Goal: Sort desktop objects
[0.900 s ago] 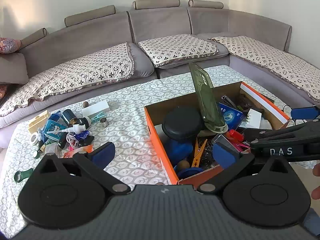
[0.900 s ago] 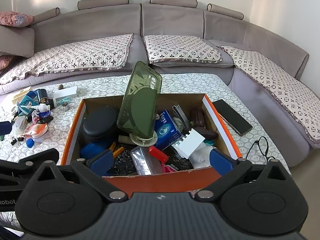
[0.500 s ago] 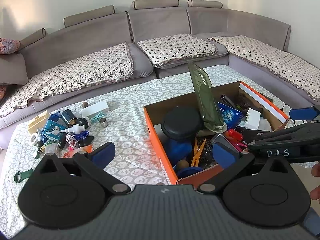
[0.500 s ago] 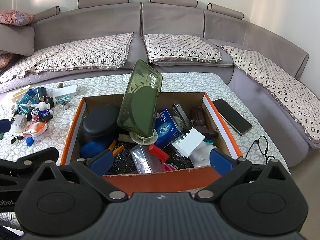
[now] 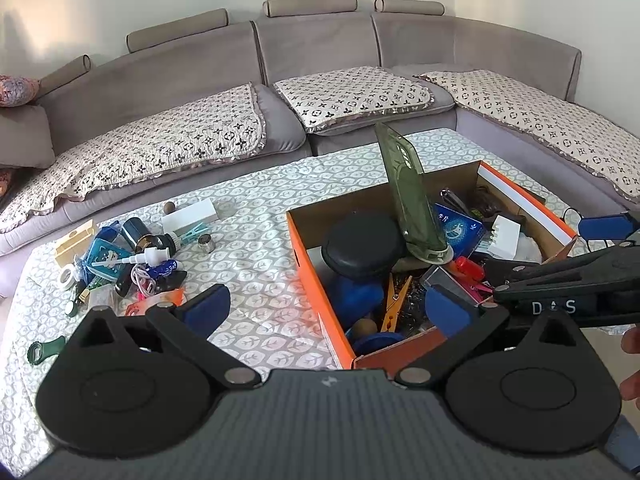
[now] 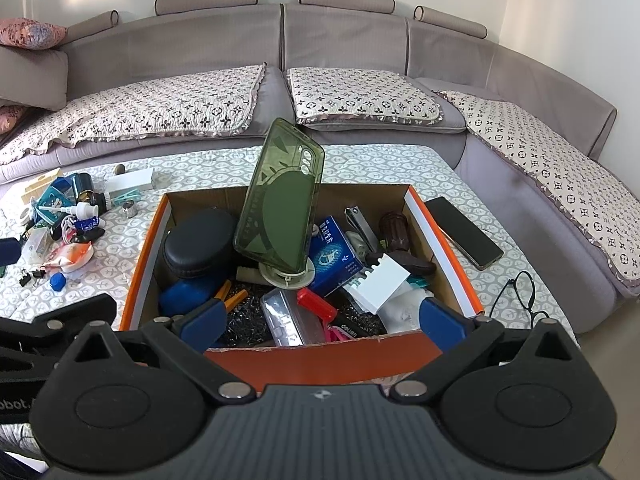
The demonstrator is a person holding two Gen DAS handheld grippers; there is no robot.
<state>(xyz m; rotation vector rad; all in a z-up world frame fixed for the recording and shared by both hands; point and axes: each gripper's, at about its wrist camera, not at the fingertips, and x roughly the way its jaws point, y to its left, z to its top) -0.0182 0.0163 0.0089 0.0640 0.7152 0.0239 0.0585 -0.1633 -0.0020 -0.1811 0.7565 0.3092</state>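
Little has changed over the last second: both views have shifted only slightly and no object has changed place. The left tongs [image 5: 326, 306] stand wide with nothing between the pads, hovering above the counter [image 5: 256, 248] at the near left corner of the box [image 5: 316, 280]. The right tongs [image 6: 320, 322] also stand wide and empty, above the near wall of the box. Neither touches any object. The box is orange outside and holds a crowded load: a green phone case [image 6: 280, 196] propped upright on a round stand near the box centre, a black oval case [image 6: 200, 242] in the left part of the box, a blue packet [image 6: 334, 256] just right of the phone case, a white comb-like block [image 6: 380, 282] and a red item [image 6: 316, 304] toward the near wall. To the left of the box, well apart from it, a pile of small items [image 5: 128, 256] lies on the counter. A dark phone [image 6: 464, 232] lies just right of the box. Judgement: with both tongs idle and every object unmoved, sorting has not advanced in this interval; the next step calls for selecting 1 object, and the tall phone case could tip if brushed.
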